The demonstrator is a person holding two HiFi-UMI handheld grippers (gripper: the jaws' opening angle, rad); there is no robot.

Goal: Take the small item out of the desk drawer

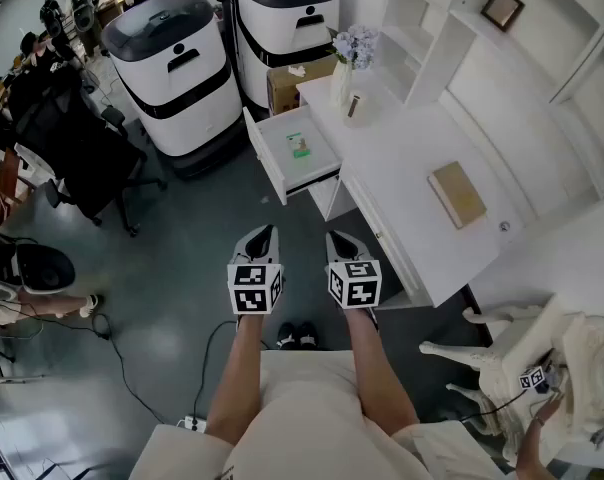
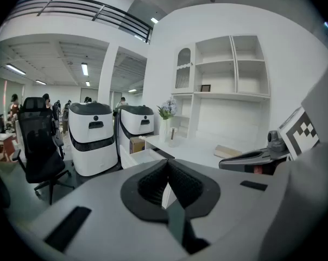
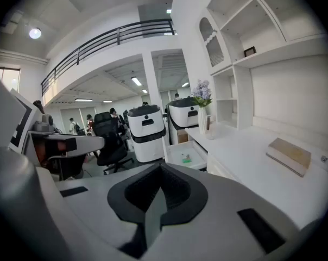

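White drawer stands open, a small green item inside. Well short of it hover the left tool and right tool, both closed and empty.

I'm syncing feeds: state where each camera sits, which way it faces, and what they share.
Head view: on the person's head, facing steeply down at desk and open drawer; forearms, left gripper, right gripper show.
Left gripper view: rides the left gripper, facing the desk over shut jaws; right gripper at right.
Right gripper view: rides the right gripper, facing the open drawer over shut jaws; left gripper at left.
Shared: desk and open drawer.
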